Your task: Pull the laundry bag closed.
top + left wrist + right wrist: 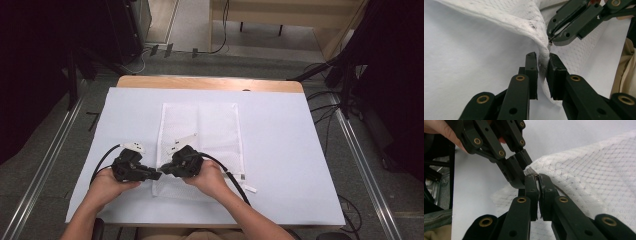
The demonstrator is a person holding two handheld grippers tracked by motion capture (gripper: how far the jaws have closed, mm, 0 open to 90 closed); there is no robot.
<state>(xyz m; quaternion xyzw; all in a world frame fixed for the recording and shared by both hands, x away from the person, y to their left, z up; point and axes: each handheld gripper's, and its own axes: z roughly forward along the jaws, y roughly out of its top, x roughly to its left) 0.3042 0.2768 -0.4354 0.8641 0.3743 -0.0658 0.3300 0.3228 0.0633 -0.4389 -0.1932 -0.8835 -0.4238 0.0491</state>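
Note:
A white mesh bag (200,135) lies flat on the white table cover, and both grippers meet at its near left corner. My right gripper (164,170) (538,177) is shut on a small metal zipper pull at the lifted edge of the mesh bag (594,170). In the left gripper view the right gripper (550,37) pinches the pull just above my own jaws. My left gripper (156,175) (543,57) has the folded hem of the mesh bag (506,17) between its pads. A thin gap shows beside the cloth, so this gripper is open. The left gripper (524,173) reaches in from the upper left.
The white cover (280,150) spreads wide to the right of and beyond the bag. A bare wooden strip (210,82) runs along the table's far edge. A black cable (235,182) trails from the right gripper across the bag's near right corner. Dark stands and cables surround the table.

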